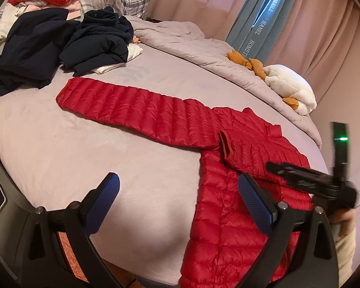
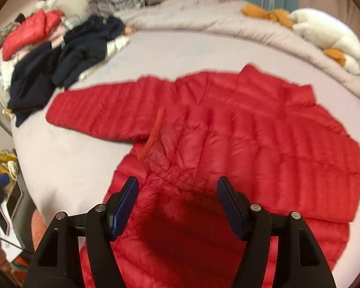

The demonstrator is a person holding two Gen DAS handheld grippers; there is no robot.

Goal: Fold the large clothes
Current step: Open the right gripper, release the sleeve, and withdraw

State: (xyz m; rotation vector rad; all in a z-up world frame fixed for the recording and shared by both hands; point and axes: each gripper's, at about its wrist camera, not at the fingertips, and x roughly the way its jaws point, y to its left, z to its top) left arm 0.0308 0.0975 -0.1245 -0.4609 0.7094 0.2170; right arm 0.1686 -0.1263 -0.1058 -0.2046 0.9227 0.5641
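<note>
Red down jacket (image 2: 240, 129) lies flat on the bed (image 1: 72, 144), one sleeve stretched toward the dark clothes (image 1: 36, 55). We note our left gripper (image 1: 177, 189) wide open, empty; right gripper (image 2: 177, 192) open above the jacket, gripping nothing.

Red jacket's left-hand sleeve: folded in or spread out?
Spread out. The sleeve lies flat and straight across the bed, off the jacket body.

A red quilted puffer jacket (image 2: 240, 129) lies flat on the bed (image 1: 60, 144), its body near the front edge. One sleeve (image 1: 132, 105) stretches straight out to the left across the sheet. The other sleeve is folded over the body, its cuff (image 2: 156, 129) resting near the armpit.
</note>
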